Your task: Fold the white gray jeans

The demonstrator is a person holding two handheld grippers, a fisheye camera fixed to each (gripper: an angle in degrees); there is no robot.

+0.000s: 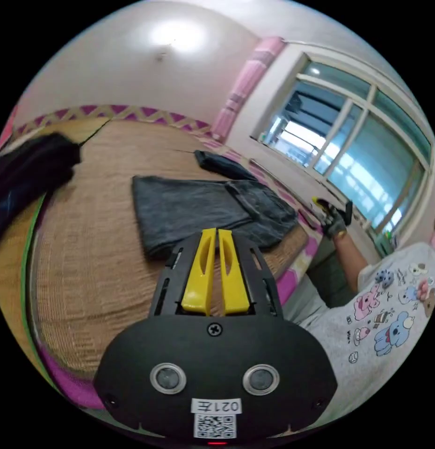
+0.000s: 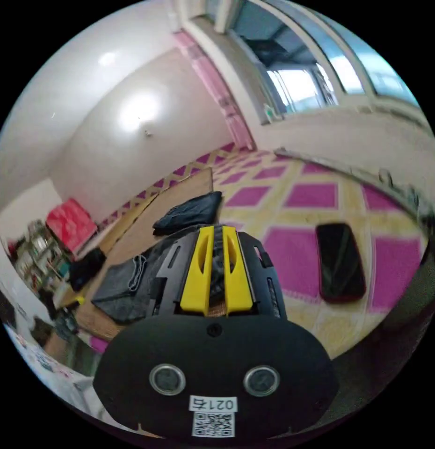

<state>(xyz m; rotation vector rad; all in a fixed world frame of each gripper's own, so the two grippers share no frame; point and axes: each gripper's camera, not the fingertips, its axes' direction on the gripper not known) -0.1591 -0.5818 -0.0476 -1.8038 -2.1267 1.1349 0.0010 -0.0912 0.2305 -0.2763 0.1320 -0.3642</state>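
The gray jeans (image 1: 199, 213) lie flat on the woven mat (image 1: 96, 262) in a rough rectangle, with the waist end bunched toward the window side. My left gripper (image 1: 216, 231) hovers just short of their near edge, jaws shut with nothing between them. In the right gripper view the jeans (image 2: 117, 280) lie to the left of and partly behind my right gripper (image 2: 216, 228), whose jaws stand close together and hold nothing. A gloved hand holds the right gripper (image 1: 326, 206) off the mat's window side, away from the jeans.
A dark folded garment (image 1: 222, 164) (image 2: 189, 213) lies beyond the jeans. A pile of dark clothes (image 1: 28, 173) sits at the mat's left. A black phone (image 2: 341, 267) rests on the pink-and-yellow checked floor mat (image 2: 292, 194). The person's printed shirt (image 1: 381, 308) is at the right.
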